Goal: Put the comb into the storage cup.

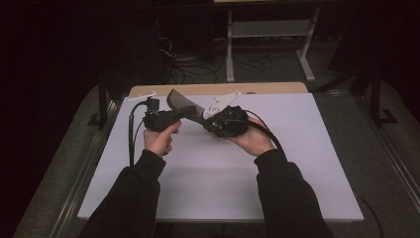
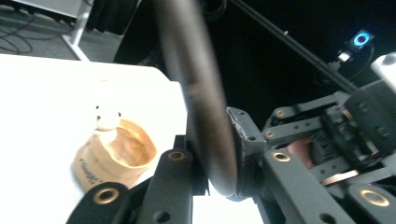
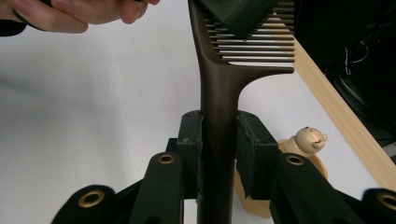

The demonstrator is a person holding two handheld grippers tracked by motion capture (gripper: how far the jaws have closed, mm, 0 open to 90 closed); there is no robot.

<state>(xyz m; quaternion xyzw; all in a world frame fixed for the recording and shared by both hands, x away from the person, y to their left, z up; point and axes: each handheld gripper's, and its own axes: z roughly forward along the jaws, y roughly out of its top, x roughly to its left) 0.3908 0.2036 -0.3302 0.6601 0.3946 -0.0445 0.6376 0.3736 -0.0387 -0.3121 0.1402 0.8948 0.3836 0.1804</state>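
Item: dark brown comb (image 3: 219, 93), wide-toothed, with a long tapering handle. Held above the white table (image 1: 208, 173) between the two grippers, clear of the tabletop as far as the high view shows.

Right gripper (image 3: 219, 144): jaws closed on the comb's handle, one pad pressed to each flat side, in the right gripper view. The handle runs straight up between the pads; beyond them it widens into the toothed head, teeth pointing to the right of that view. In the high view the right gripper (image 1: 220, 124) sits in the person's right hand (image 1: 255, 141), with its black cable looping over the wrist.

Left gripper (image 2: 212, 161): jaws clamped on the comb at its toothed end, seen edge-on as a dark rounded bar rising between the pads in the left gripper view. In the right gripper view one of its black pads covers the upper teeth. In the high view the left gripper (image 1: 171, 115) is held in the left hand (image 1: 159, 139), and the comb head stands just above it.

Beyond the jaws: a small tan holder (image 2: 114, 156) with a pale bear-like figure (image 2: 106, 122) at its rim, resting on the table near the far wooden edge strip (image 3: 341, 112).

Farther off: a dark floor, cables and a pale table frame (image 1: 270, 34).
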